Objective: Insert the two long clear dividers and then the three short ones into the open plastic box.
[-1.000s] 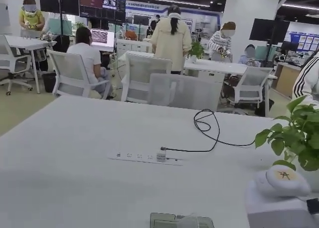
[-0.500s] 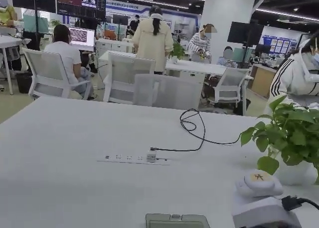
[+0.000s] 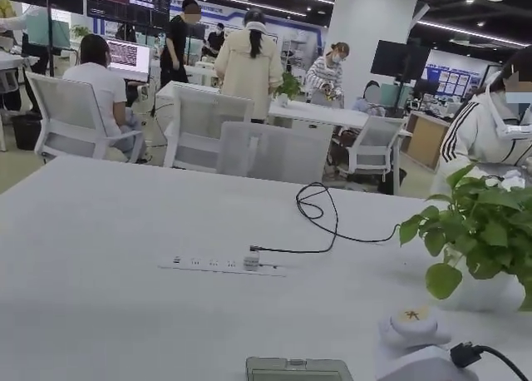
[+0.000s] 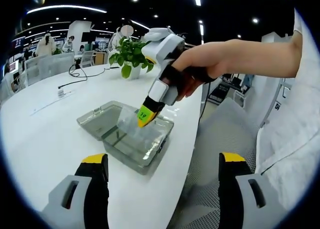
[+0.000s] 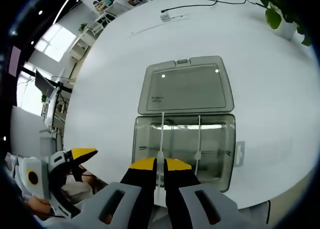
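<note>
The open clear plastic box [image 5: 222,156] lies on the white table with its lid [image 5: 185,86] folded back. My right gripper [image 5: 160,165] is shut on a long clear divider [image 5: 161,134], seen edge-on and reaching down the box's length. A second long divider [image 5: 198,136] stands in the box to its right. In the left gripper view a hand holds the right gripper [image 4: 145,118] over the box [image 4: 147,161], pinching the clear divider [image 4: 127,121]. My left gripper [image 4: 162,159] is open and holds nothing, near the table's edge. The lid's edge [image 3: 299,369] sits at the bottom of the head view.
A potted plant [image 3: 478,231] stands at the right of the table, with a round white device [image 3: 411,324] in front of it. A power strip [image 3: 220,265] and a looped black cable [image 3: 324,223] lie mid-table. Chairs and people are behind the table.
The head camera has turned a little to the right, so the whole picture has shifted left. A person in black has come into the background. The things on the table have not moved.
</note>
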The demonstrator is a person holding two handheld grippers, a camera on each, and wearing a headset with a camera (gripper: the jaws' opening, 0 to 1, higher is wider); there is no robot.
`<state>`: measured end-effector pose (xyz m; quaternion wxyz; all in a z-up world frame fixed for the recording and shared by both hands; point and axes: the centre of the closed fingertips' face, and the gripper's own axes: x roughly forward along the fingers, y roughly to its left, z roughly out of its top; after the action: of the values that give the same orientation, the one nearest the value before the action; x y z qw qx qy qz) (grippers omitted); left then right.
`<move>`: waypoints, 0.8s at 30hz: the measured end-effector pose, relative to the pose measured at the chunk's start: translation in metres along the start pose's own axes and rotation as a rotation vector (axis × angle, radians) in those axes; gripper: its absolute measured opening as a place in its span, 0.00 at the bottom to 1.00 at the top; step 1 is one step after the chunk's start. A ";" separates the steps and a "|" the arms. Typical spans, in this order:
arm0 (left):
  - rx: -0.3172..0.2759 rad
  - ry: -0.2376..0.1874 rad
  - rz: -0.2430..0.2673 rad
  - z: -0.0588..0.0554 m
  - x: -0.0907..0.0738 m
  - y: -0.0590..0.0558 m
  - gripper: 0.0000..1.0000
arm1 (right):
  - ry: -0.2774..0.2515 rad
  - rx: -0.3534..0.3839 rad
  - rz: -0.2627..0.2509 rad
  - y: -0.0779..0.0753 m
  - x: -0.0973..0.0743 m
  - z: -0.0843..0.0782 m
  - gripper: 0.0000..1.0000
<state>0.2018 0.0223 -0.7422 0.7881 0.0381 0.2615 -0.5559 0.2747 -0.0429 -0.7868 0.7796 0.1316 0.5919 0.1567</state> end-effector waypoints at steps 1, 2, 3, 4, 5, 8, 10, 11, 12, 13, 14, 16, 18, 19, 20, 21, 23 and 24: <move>-0.004 -0.002 0.000 0.000 0.000 0.000 0.93 | 0.007 -0.005 -0.008 -0.001 0.002 0.000 0.07; -0.005 -0.005 0.001 0.000 0.000 0.000 0.93 | 0.012 -0.008 -0.013 -0.002 0.003 -0.001 0.07; -0.008 -0.009 0.000 0.000 0.000 0.000 0.93 | 0.018 -0.009 -0.018 -0.003 0.004 -0.001 0.07; -0.011 -0.009 -0.002 0.000 0.000 0.000 0.93 | 0.021 -0.009 -0.021 -0.003 0.005 -0.001 0.07; -0.012 -0.010 -0.002 0.000 0.000 -0.001 0.93 | 0.022 -0.010 -0.023 -0.003 0.005 -0.001 0.07; -0.016 -0.013 -0.003 0.000 0.000 -0.001 0.93 | 0.033 -0.017 -0.029 -0.004 0.010 -0.002 0.07; -0.018 -0.013 -0.003 0.000 0.000 0.000 0.93 | 0.035 -0.017 -0.030 -0.004 0.011 -0.003 0.07; -0.021 -0.012 -0.003 -0.001 -0.001 0.000 0.93 | 0.034 -0.016 -0.034 -0.005 0.011 -0.002 0.07; -0.023 -0.014 -0.002 0.000 -0.001 0.000 0.93 | 0.033 -0.017 -0.035 -0.005 0.011 -0.002 0.07; -0.024 -0.015 -0.002 0.000 -0.001 0.000 0.93 | 0.034 -0.017 -0.034 -0.005 0.011 -0.002 0.07; -0.025 -0.015 -0.002 0.000 -0.001 0.000 0.93 | 0.034 -0.021 -0.036 -0.005 0.011 -0.002 0.07; -0.024 -0.015 -0.004 0.000 -0.001 0.001 0.93 | 0.033 -0.022 -0.036 -0.005 0.011 -0.002 0.07; -0.023 -0.014 -0.004 0.000 0.000 0.001 0.93 | 0.032 -0.022 -0.038 -0.006 0.011 -0.002 0.07; -0.023 -0.016 -0.005 0.001 0.000 0.002 0.93 | 0.031 -0.024 -0.040 -0.007 0.011 -0.002 0.07; -0.024 -0.016 -0.005 0.001 0.001 0.002 0.93 | 0.030 -0.025 -0.040 -0.007 0.011 -0.002 0.07; -0.022 -0.018 -0.005 0.002 0.001 0.001 0.93 | 0.030 -0.025 -0.041 -0.008 0.011 -0.002 0.07; -0.022 -0.017 -0.008 0.003 0.002 0.001 0.93 | 0.027 -0.029 -0.038 -0.007 0.012 -0.002 0.07; -0.021 -0.018 -0.008 0.003 0.002 0.001 0.93 | 0.028 -0.029 -0.039 -0.008 0.012 -0.002 0.07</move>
<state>0.2042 0.0200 -0.7404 0.7885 0.0239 0.2605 -0.5567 0.2767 -0.0451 -0.8005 0.7761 0.1066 0.6027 0.1519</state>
